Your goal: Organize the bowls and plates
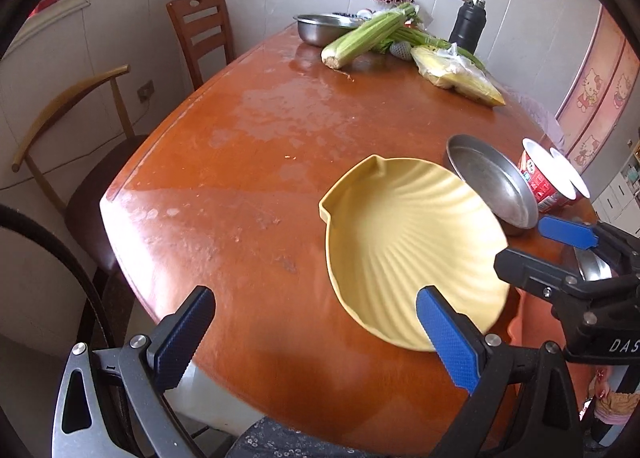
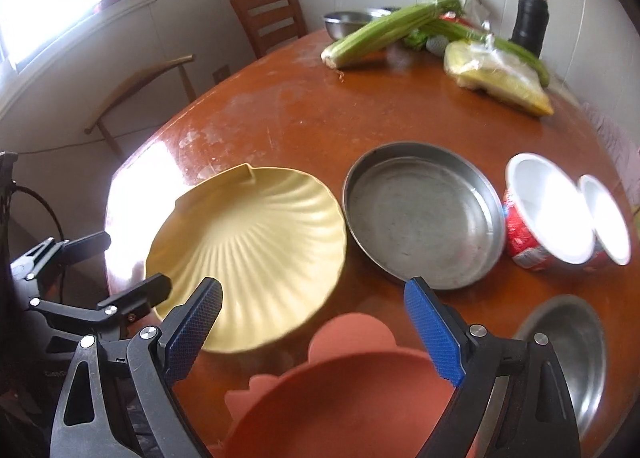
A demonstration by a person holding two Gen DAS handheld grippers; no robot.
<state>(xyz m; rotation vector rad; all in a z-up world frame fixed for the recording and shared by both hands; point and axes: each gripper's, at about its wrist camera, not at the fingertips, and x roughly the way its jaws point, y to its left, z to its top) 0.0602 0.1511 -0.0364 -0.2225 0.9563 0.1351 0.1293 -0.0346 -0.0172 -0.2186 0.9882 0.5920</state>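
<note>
Both grippers spread over a worn orange table (image 2: 304, 126)

Yellow shell plate (image 2: 256, 242) lies near-left, steel pan (image 2: 420, 214) just right; pink scalloped plate (image 2: 352, 390) nearest. Left gripper (image 1: 316, 334) and right gripper (image 2: 312, 330) grip nothing.

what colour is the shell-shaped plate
Pale yellow with fanned ridges; the shell-shaped plate shows best in the right wrist view.

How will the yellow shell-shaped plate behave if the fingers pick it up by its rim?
The yellow plate looks rigid, so it should keep its shape. Its matte ribbed surface probably grips fairly well. Being wide and shallow, it may tilt when held at one edge.
</note>
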